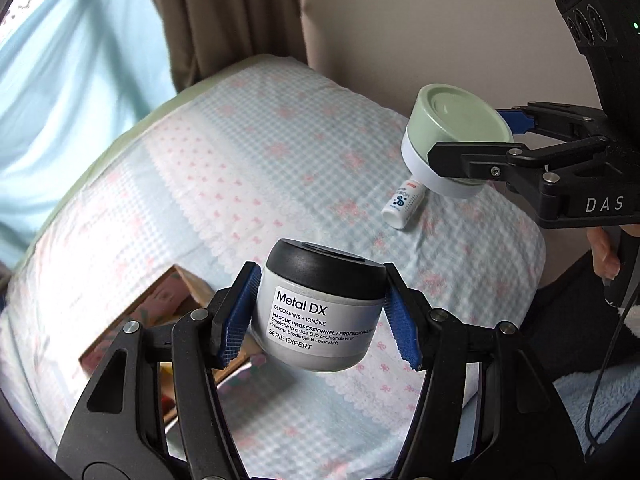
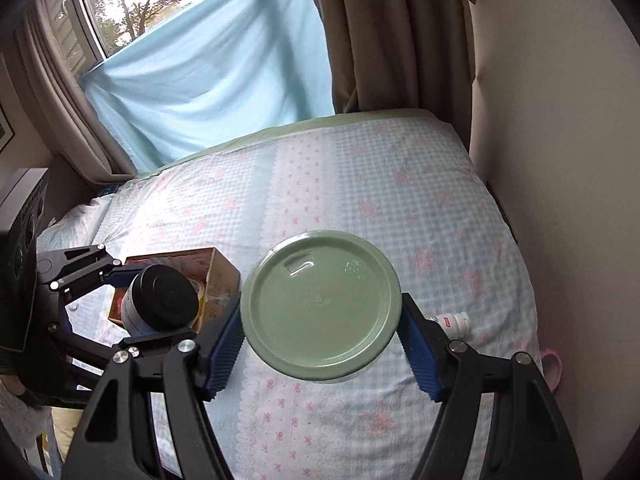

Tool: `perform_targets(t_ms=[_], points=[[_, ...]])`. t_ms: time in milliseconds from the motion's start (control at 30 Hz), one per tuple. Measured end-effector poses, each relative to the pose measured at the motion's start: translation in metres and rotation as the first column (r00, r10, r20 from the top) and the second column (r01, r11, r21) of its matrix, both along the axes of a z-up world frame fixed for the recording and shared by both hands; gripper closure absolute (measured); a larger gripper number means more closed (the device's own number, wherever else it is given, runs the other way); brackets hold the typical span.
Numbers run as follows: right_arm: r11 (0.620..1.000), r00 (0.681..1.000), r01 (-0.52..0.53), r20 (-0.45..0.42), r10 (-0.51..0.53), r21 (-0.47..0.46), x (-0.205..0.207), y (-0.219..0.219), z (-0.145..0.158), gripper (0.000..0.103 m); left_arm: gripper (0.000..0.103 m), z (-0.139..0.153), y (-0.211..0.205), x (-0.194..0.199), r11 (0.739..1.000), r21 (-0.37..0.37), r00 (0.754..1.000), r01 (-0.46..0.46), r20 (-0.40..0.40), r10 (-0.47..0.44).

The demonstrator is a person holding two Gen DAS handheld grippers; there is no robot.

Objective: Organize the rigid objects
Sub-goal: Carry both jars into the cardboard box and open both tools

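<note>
My left gripper (image 1: 320,316) is shut on a grey "Metal DX" jar with a black lid (image 1: 320,312) and holds it above the bed; the jar also shows in the right wrist view (image 2: 160,300). My right gripper (image 2: 322,344) is shut on a white tub with a pale green lid (image 2: 320,304), held above the bed; that tub also shows in the left wrist view (image 1: 452,136) at the right. A small white bottle (image 1: 402,206) lies on its side on the bedspread under the tub, and its end shows in the right wrist view (image 2: 454,323).
An open cardboard box (image 2: 216,272) with items inside sits on the checked blue and pink bedspread (image 2: 360,184), just left of both grippers; it also shows in the left wrist view (image 1: 160,304). Wall runs along the bed's right side. Curtains and a blue sheet hang behind.
</note>
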State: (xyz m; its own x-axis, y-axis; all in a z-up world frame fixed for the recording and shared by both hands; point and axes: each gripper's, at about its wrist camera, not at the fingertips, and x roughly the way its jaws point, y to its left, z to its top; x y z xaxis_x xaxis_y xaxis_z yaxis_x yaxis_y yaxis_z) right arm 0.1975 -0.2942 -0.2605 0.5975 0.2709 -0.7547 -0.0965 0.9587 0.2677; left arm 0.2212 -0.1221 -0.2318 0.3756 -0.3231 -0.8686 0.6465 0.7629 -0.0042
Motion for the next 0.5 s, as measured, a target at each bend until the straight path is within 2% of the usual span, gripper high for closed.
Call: perform_targets(t_ms=[133,267,500], points=[[0.999,0.998,-0.05,0.029,0.05,0.011,0.005,0.03,0.027,0.035,0.046,0.014,0.054,-0.004,0.989,-0.047,0.99,-0.137,-0.024,0.136],[0.996,0.995,-0.089,0.04,0.088,0.015,0.011,0.068,0.042,0.035,0.046,0.025,0.118,-0.004,0.961,-0.099,0.966,-0.257,-0.046,0.253],[0.996,0.996,-0.088,0.036,0.087,0.035,0.016,0.148,0.06,0.035,0.046,0.038,0.236,0.012,0.917,-0.125,0.926,-0.378,-0.058,0.373]])
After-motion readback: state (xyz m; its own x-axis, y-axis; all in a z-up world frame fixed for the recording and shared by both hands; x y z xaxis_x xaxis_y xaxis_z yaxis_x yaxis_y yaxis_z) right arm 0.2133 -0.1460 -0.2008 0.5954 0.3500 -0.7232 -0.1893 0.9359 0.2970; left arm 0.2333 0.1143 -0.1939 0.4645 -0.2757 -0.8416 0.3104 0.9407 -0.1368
